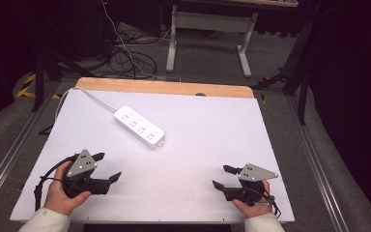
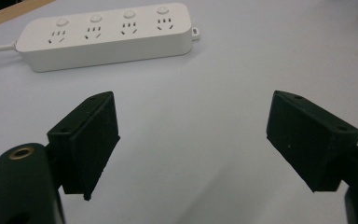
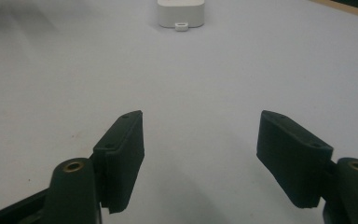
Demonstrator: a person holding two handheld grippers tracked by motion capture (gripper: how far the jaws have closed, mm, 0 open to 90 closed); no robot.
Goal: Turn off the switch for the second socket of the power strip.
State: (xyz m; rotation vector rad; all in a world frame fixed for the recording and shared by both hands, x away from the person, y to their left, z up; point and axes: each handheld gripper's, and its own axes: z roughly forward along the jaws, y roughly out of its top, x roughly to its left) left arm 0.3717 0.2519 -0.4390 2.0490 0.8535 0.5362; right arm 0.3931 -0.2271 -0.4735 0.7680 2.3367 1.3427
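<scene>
A white power strip (image 1: pixel 139 126) with several sockets lies slanted on the white table top (image 1: pixel 207 125), its cord running off to the far left. In the left gripper view the power strip (image 2: pixel 105 35) lies just ahead of the jaws. The right gripper view catches the near end of the power strip (image 3: pixel 182 13) far ahead. My left gripper (image 1: pixel 107 167) rests near the front left corner, open and empty. My right gripper (image 1: pixel 224 176) rests near the front right, also open with nothing between its jaws. Both point toward the table's middle.
A wooden strip (image 1: pixel 164 87) edges the table's far side. Beyond it on the floor lie tangled cables (image 1: pixel 125 58) and the white legs of another desk (image 1: pixel 244 53). Metal rails (image 1: pixel 9 150) run along both sides of the table.
</scene>
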